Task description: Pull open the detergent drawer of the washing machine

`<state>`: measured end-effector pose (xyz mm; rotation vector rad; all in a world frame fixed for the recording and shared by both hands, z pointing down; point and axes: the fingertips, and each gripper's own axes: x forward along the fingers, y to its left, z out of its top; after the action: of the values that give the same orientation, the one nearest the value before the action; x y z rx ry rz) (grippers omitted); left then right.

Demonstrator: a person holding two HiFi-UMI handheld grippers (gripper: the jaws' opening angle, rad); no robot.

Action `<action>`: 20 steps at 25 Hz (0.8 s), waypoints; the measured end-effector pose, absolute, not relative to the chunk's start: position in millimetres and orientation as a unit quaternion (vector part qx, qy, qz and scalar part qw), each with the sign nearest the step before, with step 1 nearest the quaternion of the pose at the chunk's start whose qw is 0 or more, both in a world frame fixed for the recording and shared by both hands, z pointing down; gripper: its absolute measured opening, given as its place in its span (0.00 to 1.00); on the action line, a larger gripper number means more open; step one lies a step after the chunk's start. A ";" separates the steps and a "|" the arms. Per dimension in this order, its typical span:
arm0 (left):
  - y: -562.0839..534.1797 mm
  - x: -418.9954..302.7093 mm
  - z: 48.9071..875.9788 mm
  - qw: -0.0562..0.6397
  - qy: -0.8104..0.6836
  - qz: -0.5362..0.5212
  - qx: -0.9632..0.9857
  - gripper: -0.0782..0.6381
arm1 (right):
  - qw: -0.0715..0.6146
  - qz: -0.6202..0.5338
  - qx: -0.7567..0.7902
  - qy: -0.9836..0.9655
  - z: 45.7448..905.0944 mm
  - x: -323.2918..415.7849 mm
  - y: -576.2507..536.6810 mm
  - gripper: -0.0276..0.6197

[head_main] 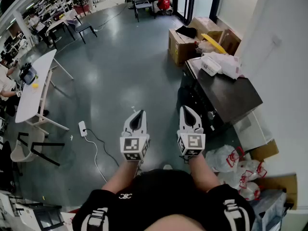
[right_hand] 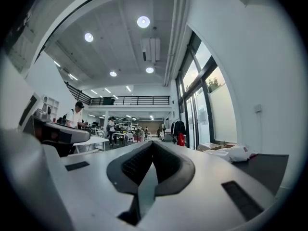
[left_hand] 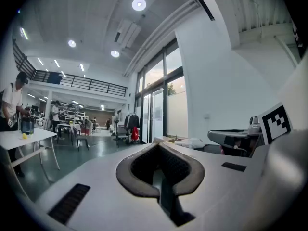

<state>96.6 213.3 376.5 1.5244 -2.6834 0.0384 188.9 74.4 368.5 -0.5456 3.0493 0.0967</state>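
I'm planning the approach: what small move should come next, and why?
Probably turn right toward the dark cabinet and look for the drawer. The left tool and right tool are shut, empty, held level above the floor, and no view shows a washing machine drawer.

No lettering, brand, number or sign can be read anywhere here.

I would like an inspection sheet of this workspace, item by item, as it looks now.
Surface: dark-topped unit at right, partly bare.
Job's things: nothing seen.
Clutter: white bags on the unit; cardboard boxes beyond it; plastic bags on the floor.
Grippers: left gripper and right gripper both shut, empty, held level.
Cables: power strip with white cable on the floor.
Surroundings: white table at left, white wall at right.
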 end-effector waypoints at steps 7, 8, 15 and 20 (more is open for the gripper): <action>220.7 98.2 376.2 0.026 -0.867 0.015 0.498 0.11 | 0.028 0.027 -0.178 0.983 367.5 191.3 82.5 0.05; 222.5 98.1 376.1 0.026 -0.866 0.015 0.499 0.11 | 0.027 0.027 -0.177 0.983 367.7 190.5 85.2 0.05; 239.2 91.4 376.5 0.020 -0.863 0.011 0.504 0.11 | 0.029 0.028 -0.184 0.982 366.7 184.6 101.6 0.05; 252.5 88.8 384.0 0.020 -0.859 0.010 0.512 0.11 | 0.030 0.029 -0.195 0.980 370.5 185.5 116.7 0.05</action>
<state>88.8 252.5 384.0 1.5886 -2.6627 0.0300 185.5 116.7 370.5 -0.5998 3.0220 0.0903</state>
